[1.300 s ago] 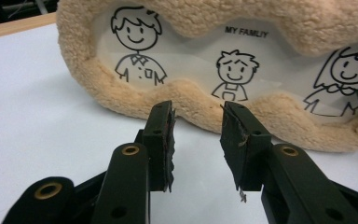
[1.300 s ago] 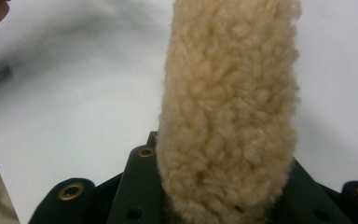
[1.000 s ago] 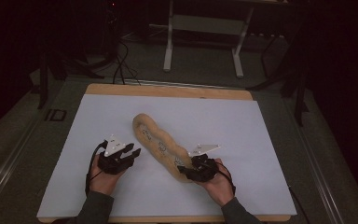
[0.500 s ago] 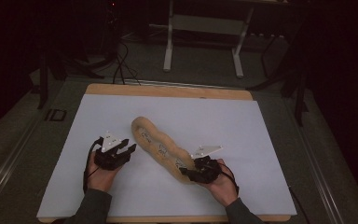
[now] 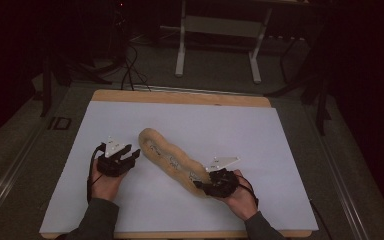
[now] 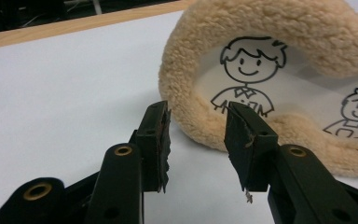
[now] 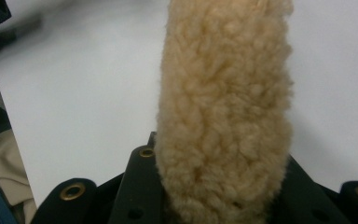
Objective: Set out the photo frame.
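Item: long tan fleece-lined slipper insole with cartoon print (image 5: 172,161), soft, light, floppy
Left gripper (image 6: 196,135): spread, jaws just widened, nothing between
Right gripper (image 5: 206,186): pinching insole's near end
Grasp: fleece rim

On my screen the fleecy pouch (image 5: 175,162) reads as a warm tan, its curly pile the same shade all over. Its inner panel (image 6: 279,93) is pale, nearly white, printed with black line drawings of smiling cartoon figures. I see both the left gripper (image 5: 131,154) and the right gripper (image 5: 203,186) as matte black with small brass-coloured rivets. The table cover (image 5: 290,145) is plain white, edged by light wood.
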### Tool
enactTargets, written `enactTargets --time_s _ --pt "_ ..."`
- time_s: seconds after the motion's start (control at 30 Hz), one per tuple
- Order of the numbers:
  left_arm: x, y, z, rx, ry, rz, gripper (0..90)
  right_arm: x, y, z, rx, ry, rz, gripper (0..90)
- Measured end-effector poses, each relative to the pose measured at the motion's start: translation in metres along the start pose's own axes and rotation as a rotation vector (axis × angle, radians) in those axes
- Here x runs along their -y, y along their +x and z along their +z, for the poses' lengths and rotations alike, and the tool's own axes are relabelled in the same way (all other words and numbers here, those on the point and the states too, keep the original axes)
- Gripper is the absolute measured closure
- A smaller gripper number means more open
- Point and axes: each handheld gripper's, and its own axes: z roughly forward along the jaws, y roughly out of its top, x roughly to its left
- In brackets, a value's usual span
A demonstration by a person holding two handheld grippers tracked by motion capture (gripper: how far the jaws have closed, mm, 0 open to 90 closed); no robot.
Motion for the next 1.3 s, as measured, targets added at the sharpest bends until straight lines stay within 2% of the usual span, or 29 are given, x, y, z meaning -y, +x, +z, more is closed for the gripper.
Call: enactTargets --time_s 0.13,0.23,0.57,0.87,1.1,1.3 --pt "0.0 0.002 0.003 -0.003 0.004 -0.004 60.0 0.001 0.0 -0.001 -0.01 0.0 -0.005 73.3" --pt "-0.001 0.003 0.004 0.0 -0.001 -0.013 60.0 0.001 0.0 -0.002 -0.017 0.0 -0.026 73.3" --pt "-0.002 0.005 0.01 -0.008 0.004 -0.006 58.8 0.004 0.002 -0.006 -0.05 0.009 -0.073 73.3" --pt "-0.001 0.007 0.02 0.017 0.0 0.003 58.9 0.005 0.001 -0.007 -0.061 0.013 -0.094 73.1" --pt "-0.001 0.004 0.022 0.017 -0.001 0.029 68.2 0.005 0.0 -0.007 -0.067 0.019 -0.105 72.7" --pt "-0.001 0.004 0.021 0.01 0.006 0.036 71.0 0.005 -0.001 -0.007 -0.068 0.018 -0.108 72.5"
